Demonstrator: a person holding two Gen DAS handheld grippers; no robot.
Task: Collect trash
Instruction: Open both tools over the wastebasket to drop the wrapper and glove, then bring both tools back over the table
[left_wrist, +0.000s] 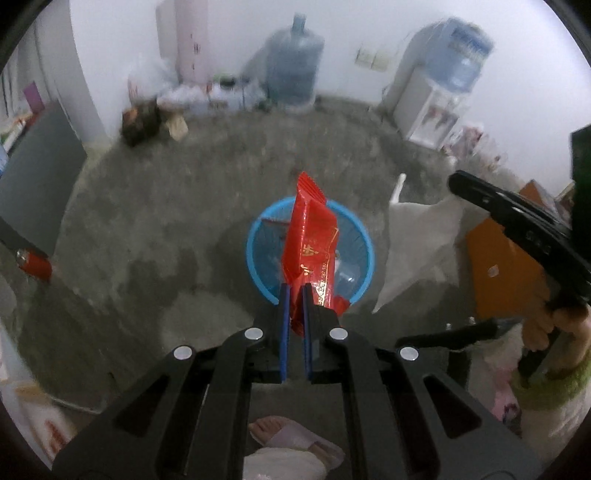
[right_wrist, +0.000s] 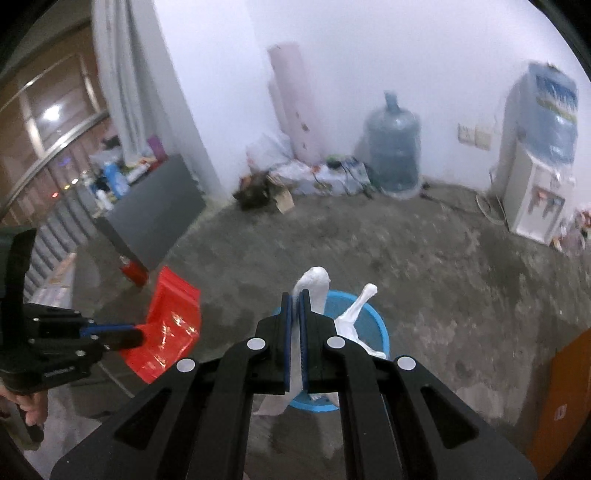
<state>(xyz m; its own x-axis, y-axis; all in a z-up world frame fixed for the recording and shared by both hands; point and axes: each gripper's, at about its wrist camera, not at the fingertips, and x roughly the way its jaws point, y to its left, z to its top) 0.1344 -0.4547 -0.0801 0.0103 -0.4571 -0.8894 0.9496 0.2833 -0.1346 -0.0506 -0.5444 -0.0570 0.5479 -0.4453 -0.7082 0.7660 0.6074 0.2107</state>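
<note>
My left gripper (left_wrist: 295, 291) is shut on a red snack wrapper (left_wrist: 312, 240), which hangs above a blue waste basket (left_wrist: 255, 254) on the concrete floor. In the right wrist view, my right gripper (right_wrist: 295, 297) is shut on a crumpled white tissue (right_wrist: 314, 286), held over the near rim of the same blue basket (right_wrist: 380, 328). That view also has the left gripper (right_wrist: 138, 334) at the lower left with the red wrapper (right_wrist: 170, 325). The right gripper's body (left_wrist: 517, 229) crosses the right side of the left wrist view, with the white tissue (left_wrist: 421, 240) below it.
A water jug (left_wrist: 295, 66) and a dispenser (left_wrist: 439, 92) stand by the far wall. Bags and clutter (left_wrist: 177, 103) lie in the corner. A grey cabinet (left_wrist: 37, 170) is at left, an orange box (left_wrist: 502, 266) at right. A slippered foot (left_wrist: 291, 439) is below.
</note>
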